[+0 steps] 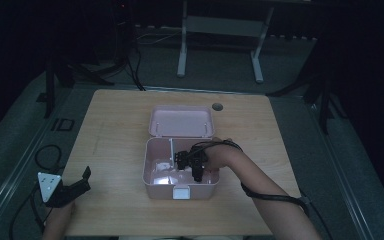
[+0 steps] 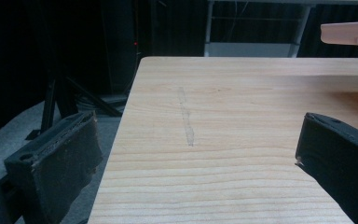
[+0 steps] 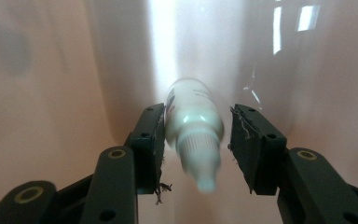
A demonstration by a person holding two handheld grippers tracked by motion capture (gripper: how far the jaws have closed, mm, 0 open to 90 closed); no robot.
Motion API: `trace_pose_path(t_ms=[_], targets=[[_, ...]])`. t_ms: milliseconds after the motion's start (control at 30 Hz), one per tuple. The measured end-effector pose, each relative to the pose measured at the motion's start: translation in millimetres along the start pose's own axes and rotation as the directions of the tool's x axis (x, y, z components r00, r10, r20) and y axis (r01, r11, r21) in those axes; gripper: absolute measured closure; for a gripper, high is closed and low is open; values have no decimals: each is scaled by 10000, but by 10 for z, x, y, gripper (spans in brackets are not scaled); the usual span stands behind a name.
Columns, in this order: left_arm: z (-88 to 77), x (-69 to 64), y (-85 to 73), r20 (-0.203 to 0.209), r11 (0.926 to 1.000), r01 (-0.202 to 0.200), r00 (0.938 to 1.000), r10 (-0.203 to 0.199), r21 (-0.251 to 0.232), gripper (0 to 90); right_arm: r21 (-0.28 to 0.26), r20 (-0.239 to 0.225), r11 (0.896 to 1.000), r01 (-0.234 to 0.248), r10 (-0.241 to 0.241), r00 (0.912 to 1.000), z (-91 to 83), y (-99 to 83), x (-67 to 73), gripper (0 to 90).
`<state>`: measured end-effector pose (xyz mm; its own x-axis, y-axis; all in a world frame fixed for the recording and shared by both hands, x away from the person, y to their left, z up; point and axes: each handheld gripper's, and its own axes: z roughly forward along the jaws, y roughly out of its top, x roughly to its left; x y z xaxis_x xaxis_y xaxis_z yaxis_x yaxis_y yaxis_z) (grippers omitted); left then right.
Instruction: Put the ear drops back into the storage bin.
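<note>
High view: my left gripper (image 1: pixel 82 181) rested at the counter (image 1: pixel 115 130) edge, fingers spread, holding nothing. My right gripper (image 1: pixel 192 162) reached down into the open pink box (image 1: pixel 155 186). Right gripper view: a small white bottle (image 3: pixel 193 126) sat between my fingers (image 3: pixel 151 135), one touching, a gap at the other. Judged step: placing the bottle in the box. Next: spread wider, lift clear.
</note>
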<state>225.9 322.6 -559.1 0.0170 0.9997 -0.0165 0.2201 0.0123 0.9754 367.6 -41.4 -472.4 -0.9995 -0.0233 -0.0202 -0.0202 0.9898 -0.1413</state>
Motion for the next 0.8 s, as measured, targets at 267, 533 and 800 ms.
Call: trace_pose_path(t_ms=[267, 533, 800], targets=[[0, -1, 0, -5, 10000, -4, 10000, 4, 11, 3, -369, 153, 9991, 211, -205, 9997, -302, -95, 30, 549], [0, 0, 0, -6, 10000, 8, 10000, -8, 12, 3, -679, 143, 9975, -217, 227, 9996, -533, -233, 24, 537], [2, -2, 1, -17, 10000, -9, 10000, 9, 38, 3, -1563, 348, 9857, -624, 686, 9970, -830, -531, 1, 526]])
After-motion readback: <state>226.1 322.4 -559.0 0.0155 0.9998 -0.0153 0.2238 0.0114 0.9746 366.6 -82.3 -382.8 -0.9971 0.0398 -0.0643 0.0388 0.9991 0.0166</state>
